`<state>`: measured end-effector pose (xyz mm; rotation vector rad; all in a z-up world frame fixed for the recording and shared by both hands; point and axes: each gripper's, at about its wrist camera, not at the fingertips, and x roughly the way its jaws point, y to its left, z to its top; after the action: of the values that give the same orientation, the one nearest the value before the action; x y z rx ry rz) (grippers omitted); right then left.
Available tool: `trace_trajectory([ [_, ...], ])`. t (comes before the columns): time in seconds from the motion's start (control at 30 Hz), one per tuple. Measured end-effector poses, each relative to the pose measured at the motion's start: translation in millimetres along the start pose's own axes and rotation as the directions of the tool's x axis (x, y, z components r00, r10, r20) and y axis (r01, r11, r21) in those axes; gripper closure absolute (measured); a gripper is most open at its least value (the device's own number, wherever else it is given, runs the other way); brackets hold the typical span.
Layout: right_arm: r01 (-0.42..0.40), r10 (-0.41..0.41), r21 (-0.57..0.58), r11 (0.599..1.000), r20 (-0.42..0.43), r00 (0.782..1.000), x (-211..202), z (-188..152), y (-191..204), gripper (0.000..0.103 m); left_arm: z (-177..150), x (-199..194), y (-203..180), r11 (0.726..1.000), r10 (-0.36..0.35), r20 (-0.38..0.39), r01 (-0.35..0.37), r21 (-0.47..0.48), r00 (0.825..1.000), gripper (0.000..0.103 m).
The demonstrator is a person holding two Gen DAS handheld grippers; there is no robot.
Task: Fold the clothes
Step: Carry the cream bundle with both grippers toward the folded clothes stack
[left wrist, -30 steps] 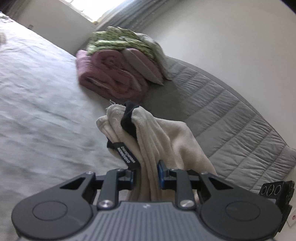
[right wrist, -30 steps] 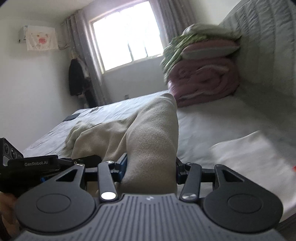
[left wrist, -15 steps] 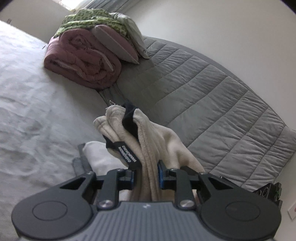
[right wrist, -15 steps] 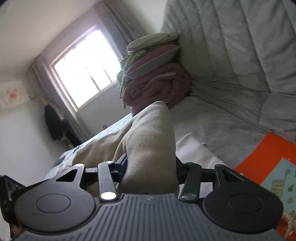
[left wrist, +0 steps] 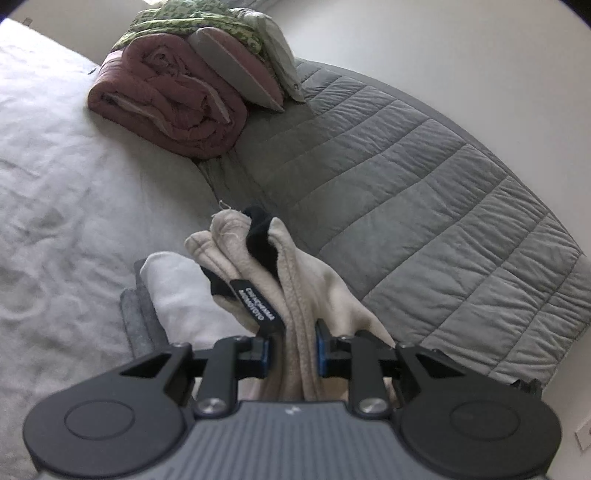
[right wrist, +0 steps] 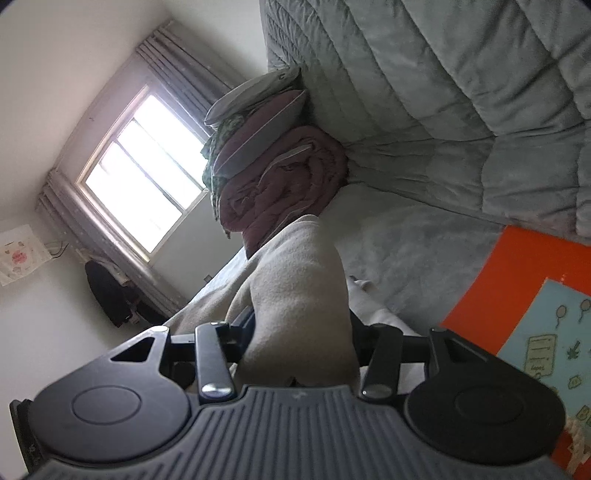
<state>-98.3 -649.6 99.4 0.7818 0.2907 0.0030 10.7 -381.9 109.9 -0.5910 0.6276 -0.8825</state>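
A beige fleece garment (left wrist: 295,280) with black trim and a black label strap is bunched between the fingers of my left gripper (left wrist: 291,354), which is shut on it. Its folded layers stick up ahead of the jaws, above the light grey bedsheet (left wrist: 55,192). In the right wrist view the same beige garment (right wrist: 299,280) fills the jaws of my right gripper (right wrist: 301,347), shut on a thick fold. That view is rolled, so the bed looks tilted. A white folded cloth (left wrist: 173,291) lies on a grey item just left of the left gripper.
A rolled maroon quilt (left wrist: 166,99) topped with pillows and a green patterned blanket (left wrist: 192,22) sits at the bed's head. A grey quilted headboard (left wrist: 424,184) runs along the right. An orange and blue mat (right wrist: 535,302) lies at the right; a window (right wrist: 144,170) is behind.
Both grippers have carried the beige garment toward the headboard side. The right wrist view has rolled sharply. A white folded cloth and an orange mat have come into view.
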Motion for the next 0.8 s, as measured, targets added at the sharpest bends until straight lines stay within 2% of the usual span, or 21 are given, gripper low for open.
trace_trajectory([
  [0.3,0.025,-0.024,0.126,0.992,-0.010,1.000,16.5,-3.4,-26.7,0.051,-12.9,11.1,5.5,0.999,0.037,0.002,-0.037,0.018,0.999,0.081],
  [0.5,0.064,-0.066,0.133,0.989,0.013,0.998,12.0,-2.0,-25.8,0.047,-16.1,13.3,4.0,0.998,0.043,0.011,-0.043,0.037,0.999,0.081],
  [0.67,0.034,-0.041,0.131,0.991,0.057,0.998,5.6,3.7,-18.4,0.047,-11.6,11.2,2.0,1.000,0.023,0.019,-0.023,0.013,1.000,0.081],
  [0.8,0.077,-0.087,0.172,0.982,0.053,0.995,8.1,1.4,-28.4,0.047,-20.8,18.6,3.9,0.997,0.061,-0.004,-0.061,0.040,0.998,0.081],
])
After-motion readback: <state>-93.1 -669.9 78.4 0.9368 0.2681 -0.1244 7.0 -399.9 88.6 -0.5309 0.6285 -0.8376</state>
